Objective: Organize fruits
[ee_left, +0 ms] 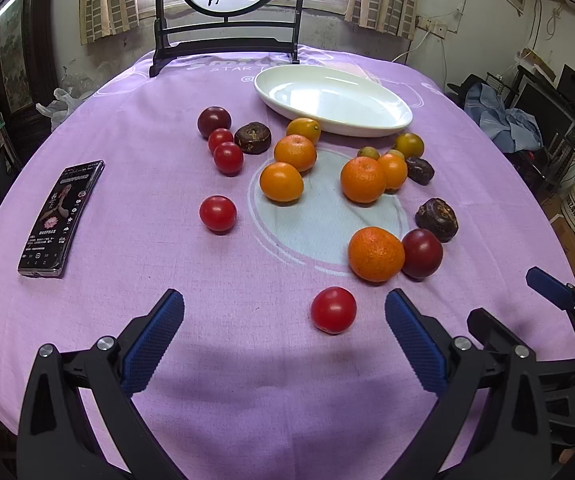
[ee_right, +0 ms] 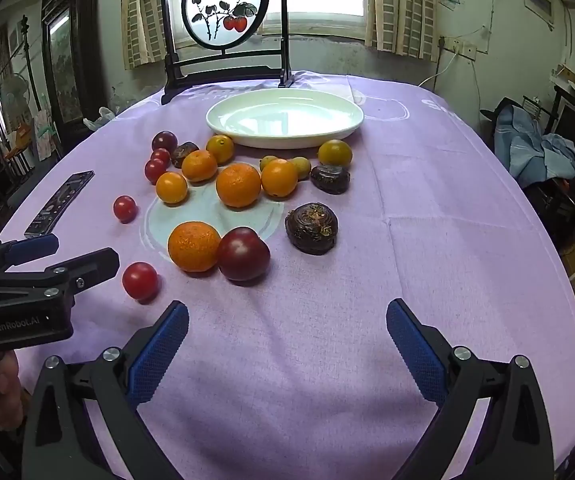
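Fruits lie loose on a purple tablecloth (ee_left: 247, 380): several oranges (ee_left: 375, 254), red tomatoes (ee_left: 333, 310), dark plums (ee_left: 422, 253) and brown wrinkled fruits (ee_left: 436, 219). A white oval plate (ee_left: 271, 90) stands empty behind them, also in the right wrist view (ee_right: 223, 120). My left gripper (ee_left: 285, 304) is open, low over the cloth, with the nearest tomato just ahead between its fingertips. My right gripper (ee_right: 287, 314) is open and empty, short of an orange (ee_right: 193, 246) and plum (ee_right: 243, 254). The left gripper shows at the right view's left edge (ee_right: 71, 252).
A phone (ee_left: 61, 216) lies on the cloth at the left. A black-framed round painted screen (ee_left: 227, 8) stands at the table's far edge behind the plate. Cluttered shelves and blue cloth (ee_left: 503, 120) stand off the table to the right.
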### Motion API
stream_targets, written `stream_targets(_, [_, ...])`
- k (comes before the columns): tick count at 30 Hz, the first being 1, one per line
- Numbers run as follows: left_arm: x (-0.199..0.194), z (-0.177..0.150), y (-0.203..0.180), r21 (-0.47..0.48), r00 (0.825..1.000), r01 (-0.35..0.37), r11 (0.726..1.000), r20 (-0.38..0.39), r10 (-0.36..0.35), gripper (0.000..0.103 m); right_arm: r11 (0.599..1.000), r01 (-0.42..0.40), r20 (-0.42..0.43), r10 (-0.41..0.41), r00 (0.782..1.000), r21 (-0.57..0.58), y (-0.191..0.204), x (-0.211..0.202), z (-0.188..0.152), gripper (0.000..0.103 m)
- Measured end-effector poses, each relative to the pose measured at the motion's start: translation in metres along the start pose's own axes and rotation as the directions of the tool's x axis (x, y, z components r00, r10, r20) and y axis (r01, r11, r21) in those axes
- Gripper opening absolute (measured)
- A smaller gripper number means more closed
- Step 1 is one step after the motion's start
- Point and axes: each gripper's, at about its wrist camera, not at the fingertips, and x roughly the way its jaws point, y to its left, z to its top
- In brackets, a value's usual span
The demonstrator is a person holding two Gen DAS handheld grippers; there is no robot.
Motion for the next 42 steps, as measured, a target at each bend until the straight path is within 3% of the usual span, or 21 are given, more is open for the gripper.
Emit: stream_targets(42, [0.0016,-0.005,-0.0011,0.005,1.0,0.005,1.0,-0.018,-0.005,0.098,1.0,0.008,-0.02,-0.009,1.0,-0.005,0.0026,0.0036,-0.0044,0.099])
